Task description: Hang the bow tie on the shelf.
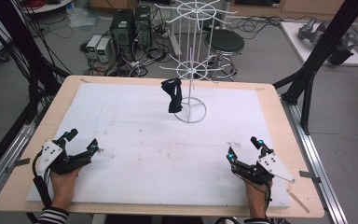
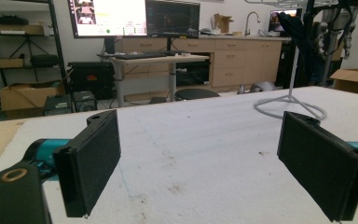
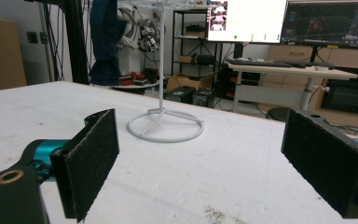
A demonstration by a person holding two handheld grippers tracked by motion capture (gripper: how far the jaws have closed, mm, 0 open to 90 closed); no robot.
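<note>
Two tongs resting on white foam sheet (image 1: 144, 154) on desk (image 1: 23, 186), near front edge. Left tongs (image 1: 82, 140) spread wide, nothing between jaws. Right tongs (image 1: 243, 147) likewise spread, empty. Well apart, at far middle of sheet: white wire rack (image 1: 191, 70) on ring base. Dark cloth (image 1: 173, 94) hangs from lower rack arm, left of pole.
</note>
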